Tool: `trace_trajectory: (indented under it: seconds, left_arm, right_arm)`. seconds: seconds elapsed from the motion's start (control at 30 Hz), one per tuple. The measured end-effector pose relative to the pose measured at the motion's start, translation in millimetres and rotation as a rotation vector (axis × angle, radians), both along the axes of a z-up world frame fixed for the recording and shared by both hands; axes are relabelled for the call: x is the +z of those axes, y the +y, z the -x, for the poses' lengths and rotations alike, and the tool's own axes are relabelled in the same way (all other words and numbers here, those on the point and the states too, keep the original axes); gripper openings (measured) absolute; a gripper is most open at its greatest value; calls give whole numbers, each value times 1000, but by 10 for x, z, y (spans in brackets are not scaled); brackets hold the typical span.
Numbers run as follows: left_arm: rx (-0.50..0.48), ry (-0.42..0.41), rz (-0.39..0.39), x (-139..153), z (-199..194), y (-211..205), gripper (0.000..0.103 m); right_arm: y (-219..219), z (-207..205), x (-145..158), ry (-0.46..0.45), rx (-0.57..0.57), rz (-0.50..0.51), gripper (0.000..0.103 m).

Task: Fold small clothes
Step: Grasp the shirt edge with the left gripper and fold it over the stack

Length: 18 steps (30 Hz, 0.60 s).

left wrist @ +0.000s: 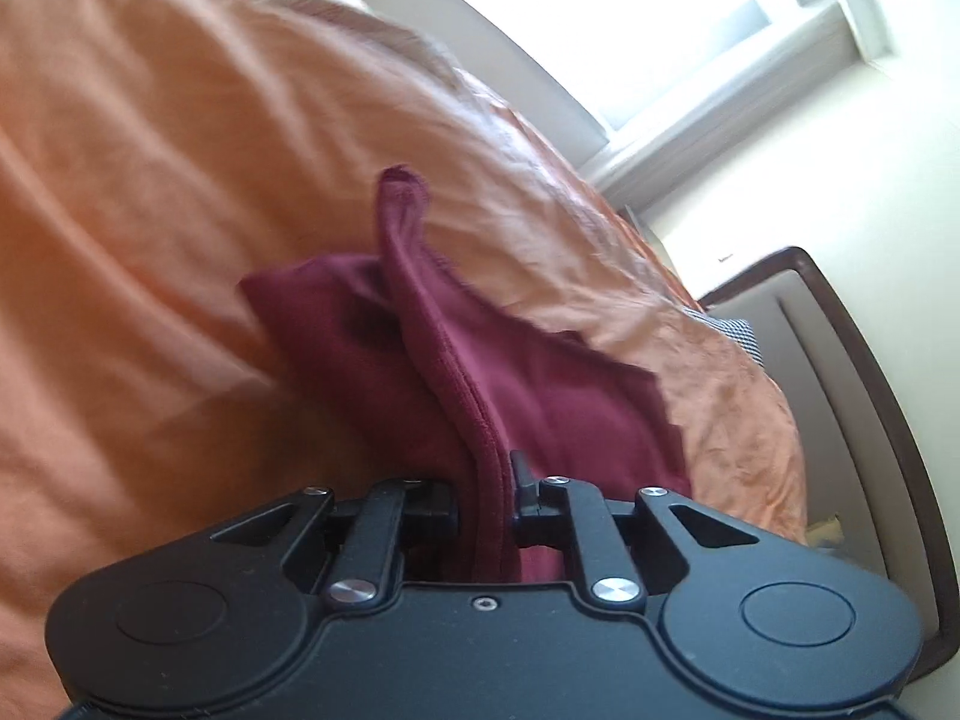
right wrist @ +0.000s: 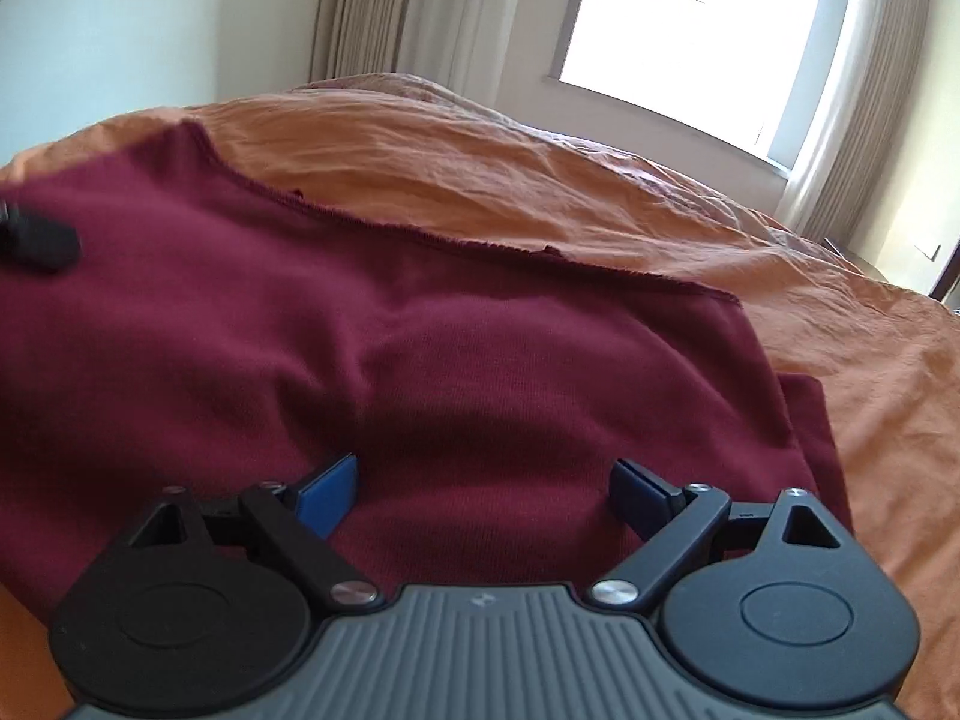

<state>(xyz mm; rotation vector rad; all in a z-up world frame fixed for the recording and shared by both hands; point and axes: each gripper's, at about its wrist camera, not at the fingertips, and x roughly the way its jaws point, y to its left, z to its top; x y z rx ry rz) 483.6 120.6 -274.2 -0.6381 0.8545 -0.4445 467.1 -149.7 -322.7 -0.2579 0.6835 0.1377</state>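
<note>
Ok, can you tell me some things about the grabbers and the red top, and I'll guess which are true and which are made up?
1. The left gripper is pinching a fold of the dark red top. True.
2. The right gripper is clamped on the top too. False: its blue fingers are spread wide apart above the cloth.
3. The bed cover is orange. True.
4. The top is neatly folded into a small square. False: it lies mostly spread out in the right view.
5. It is dark outside the window. False: bright light comes through.
</note>
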Motion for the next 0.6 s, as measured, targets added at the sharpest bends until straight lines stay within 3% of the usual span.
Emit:
trace_trajectory:
  seconds: [0.17,0.33,0.47,0.6]
  left_arm:
    - [-39,-42,14,386,1,-294,15]
    - [-77,-74,5,745,-41,-746,15]
    - [-111,-88,0,952,-156,-1250,15]
    - [-174,-75,-79,1020,-342,-1995,15]
  right_arm:
    - [-140,126,223,-67,-33,-38,94]
    - [-254,404,264,-58,-7,-16,94]
    - [-475,600,315,-43,-32,-128,94]
    - [-801,818,405,-33,-88,-195,94]
